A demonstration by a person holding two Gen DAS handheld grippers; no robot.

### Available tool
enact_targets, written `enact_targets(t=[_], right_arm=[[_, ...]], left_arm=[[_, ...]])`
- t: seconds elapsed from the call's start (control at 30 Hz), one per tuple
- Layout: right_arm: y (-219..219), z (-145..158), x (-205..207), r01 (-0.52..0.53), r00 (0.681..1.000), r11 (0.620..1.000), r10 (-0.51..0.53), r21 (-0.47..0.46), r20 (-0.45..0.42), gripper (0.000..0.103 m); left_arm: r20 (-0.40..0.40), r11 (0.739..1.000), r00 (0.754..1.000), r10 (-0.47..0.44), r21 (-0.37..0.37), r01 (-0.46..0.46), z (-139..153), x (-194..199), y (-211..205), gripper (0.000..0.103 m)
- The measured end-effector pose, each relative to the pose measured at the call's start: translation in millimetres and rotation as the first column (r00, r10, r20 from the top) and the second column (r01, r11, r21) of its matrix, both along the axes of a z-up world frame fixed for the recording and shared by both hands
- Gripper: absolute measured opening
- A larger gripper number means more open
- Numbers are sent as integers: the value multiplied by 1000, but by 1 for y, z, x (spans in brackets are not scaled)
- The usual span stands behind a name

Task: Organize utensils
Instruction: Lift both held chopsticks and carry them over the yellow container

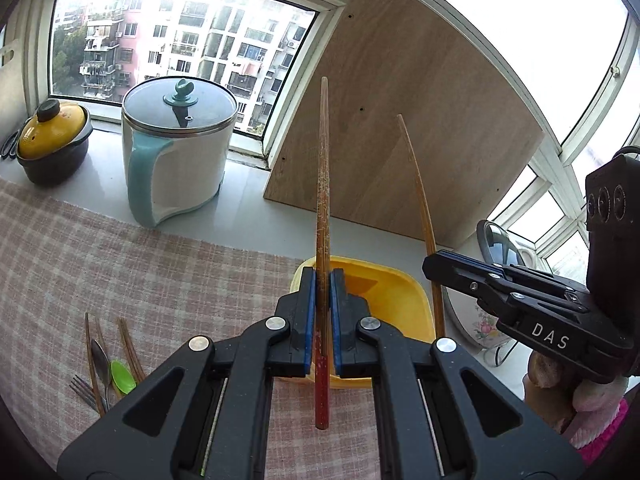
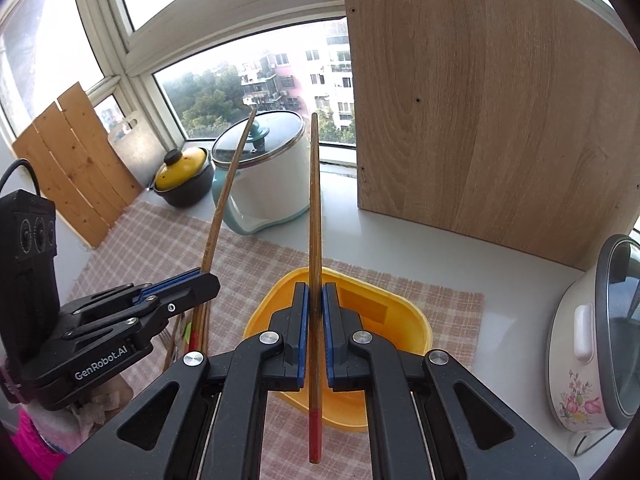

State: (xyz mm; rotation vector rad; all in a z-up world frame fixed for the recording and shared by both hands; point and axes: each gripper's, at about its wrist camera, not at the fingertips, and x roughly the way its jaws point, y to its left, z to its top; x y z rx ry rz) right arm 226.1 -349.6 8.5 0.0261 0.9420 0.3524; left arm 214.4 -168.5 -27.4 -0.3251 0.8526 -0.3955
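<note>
Gripping 1 chopstick (image 1: 322, 184) each, jaws down-tilted

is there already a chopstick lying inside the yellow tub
No: the yellow tub looks bare inside in the right wrist view, and each gripper holds one chopstick above it.

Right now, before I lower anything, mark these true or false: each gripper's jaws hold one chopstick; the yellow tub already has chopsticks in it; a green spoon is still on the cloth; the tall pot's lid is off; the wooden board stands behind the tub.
1. Each gripper holds one chopstick. True: the left gripper is shut on a chopstick, the right gripper on another chopstick.
2. The yellow tub already holds chopsticks. False: none visible inside.
3. A green spoon lies on the cloth. True.
4. The tall pot's lid is off. False: it sits on the pot.
5. The wooden board stands behind the tub. True.
</note>
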Motion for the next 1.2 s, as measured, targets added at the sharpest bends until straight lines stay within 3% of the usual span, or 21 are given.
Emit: enact_targets(t=[0.43, 1.13, 1.2], right_arm=[[-18, -20, 23, 56, 998, 997, -56, 43, -2, 5], [-26, -42, 15, 61, 998, 998, -60, 13, -32, 5], [-26, -42, 13, 61, 998, 998, -61, 4, -28, 5]], left_arm=[[22, 1000, 1000, 21, 9, -21, -14, 26, -33, 5], [-4, 999, 1000, 0, 43, 0, -32, 16, -37, 5], [-9, 999, 1000, -4, 45, 5, -33, 14, -37, 10]])
